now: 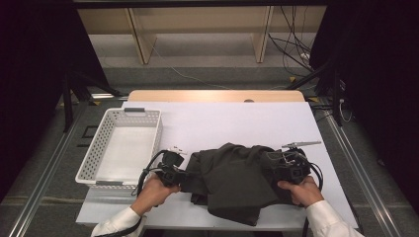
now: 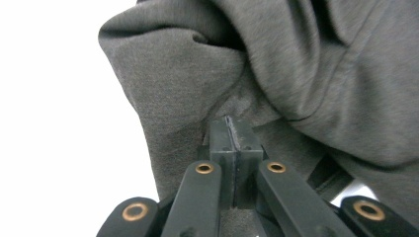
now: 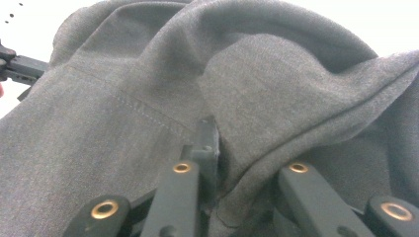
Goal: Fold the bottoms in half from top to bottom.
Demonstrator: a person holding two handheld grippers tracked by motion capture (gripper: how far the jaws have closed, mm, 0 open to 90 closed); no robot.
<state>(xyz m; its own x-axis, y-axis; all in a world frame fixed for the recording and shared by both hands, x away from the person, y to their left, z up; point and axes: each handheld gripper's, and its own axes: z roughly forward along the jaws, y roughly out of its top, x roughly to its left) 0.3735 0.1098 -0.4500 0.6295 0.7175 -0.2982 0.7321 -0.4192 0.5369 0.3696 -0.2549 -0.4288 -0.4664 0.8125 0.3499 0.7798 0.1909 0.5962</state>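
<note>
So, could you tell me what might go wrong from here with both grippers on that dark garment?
The left gripper is shut at a fold's edge of the dark garment; little cloth seems caught, so it might slip free on lifting. The right gripper has bunched folds draped over it, so layers could lift unevenly. The white basket stands close and could be nudged.

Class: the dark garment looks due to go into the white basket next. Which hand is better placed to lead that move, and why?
Probably the left. The left gripper is shut at the dark garment's edge beside the white basket. The right gripper grips the far side, farther from it.
</note>
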